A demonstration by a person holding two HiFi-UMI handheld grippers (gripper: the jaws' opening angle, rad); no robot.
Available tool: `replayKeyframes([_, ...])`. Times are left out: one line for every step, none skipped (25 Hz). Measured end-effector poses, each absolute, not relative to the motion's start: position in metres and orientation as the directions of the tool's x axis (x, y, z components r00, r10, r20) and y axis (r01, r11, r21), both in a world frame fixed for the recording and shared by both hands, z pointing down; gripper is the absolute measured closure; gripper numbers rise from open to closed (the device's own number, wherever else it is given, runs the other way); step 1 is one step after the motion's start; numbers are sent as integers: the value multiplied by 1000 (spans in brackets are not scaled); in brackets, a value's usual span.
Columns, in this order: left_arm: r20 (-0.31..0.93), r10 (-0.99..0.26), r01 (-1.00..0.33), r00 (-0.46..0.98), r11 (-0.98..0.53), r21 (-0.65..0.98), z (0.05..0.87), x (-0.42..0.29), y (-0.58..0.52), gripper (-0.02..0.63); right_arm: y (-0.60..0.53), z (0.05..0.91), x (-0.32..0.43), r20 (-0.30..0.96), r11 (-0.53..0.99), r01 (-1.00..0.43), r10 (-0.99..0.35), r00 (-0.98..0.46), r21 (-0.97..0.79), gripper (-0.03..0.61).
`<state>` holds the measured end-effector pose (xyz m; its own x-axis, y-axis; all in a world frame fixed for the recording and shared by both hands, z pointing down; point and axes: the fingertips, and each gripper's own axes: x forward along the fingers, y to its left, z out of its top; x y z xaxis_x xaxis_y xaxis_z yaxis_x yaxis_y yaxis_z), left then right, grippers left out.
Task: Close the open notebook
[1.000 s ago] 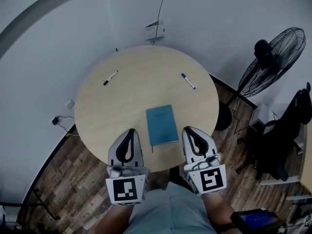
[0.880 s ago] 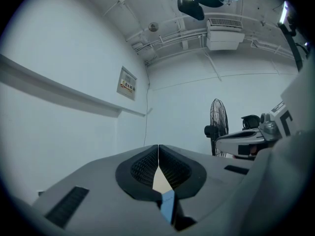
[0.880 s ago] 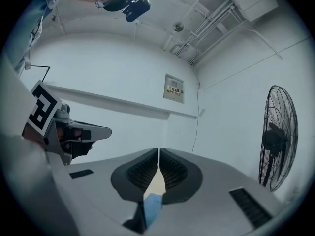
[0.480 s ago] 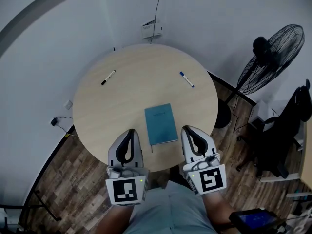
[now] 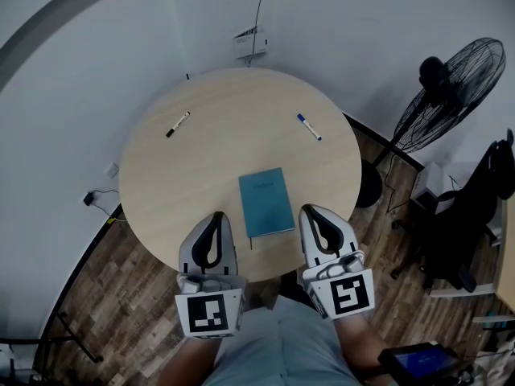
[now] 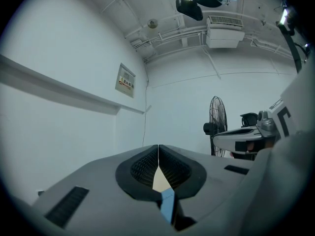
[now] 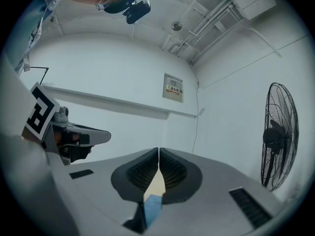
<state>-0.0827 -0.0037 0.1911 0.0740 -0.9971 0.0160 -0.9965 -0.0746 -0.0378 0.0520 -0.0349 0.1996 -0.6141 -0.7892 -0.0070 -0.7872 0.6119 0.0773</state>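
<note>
A teal notebook [image 5: 266,203] lies closed and flat on the round wooden table [image 5: 201,167], near the table's front edge. My left gripper [image 5: 213,216] hovers just left of it and my right gripper [image 5: 311,211] just right of it; both are level, shut and empty. In the left gripper view the shut gripper [image 6: 158,146] shows a sliver of the notebook [image 6: 167,204] below its tips. Through the right gripper's [image 7: 158,149] jaws I also see a strip of the notebook [image 7: 151,208].
A black-capped marker [image 5: 179,124] lies at the table's far left and a blue-capped marker [image 5: 309,126] at the far right. A standing fan [image 5: 451,87] is to the right, with a dark chair [image 5: 471,223] beyond it. The floor is wood planks.
</note>
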Motion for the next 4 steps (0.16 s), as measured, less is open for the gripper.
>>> replayKeyframes([17,-997,-996,74,-75,-38,191,-82,-5,592,-36,198,52,-16,610,-789,-790,-613,74,532])
replayKeyframes([17,-997,-996,74,-75,-39,191,-82,-5,592,-37,197,52,-18,610,-789,-790,-613,73,532])
replayKeyframes([19,-997,-996,74,-74,-40,191,-82,-6,592,-38,198,52,-15,611,-788,-789,-614,74,532])
replayKeyframes([21,-997,-996,73,-74,-42,191,-82,-7,592,-38,198,52,-11,613,-787,-788,-615,76,532])
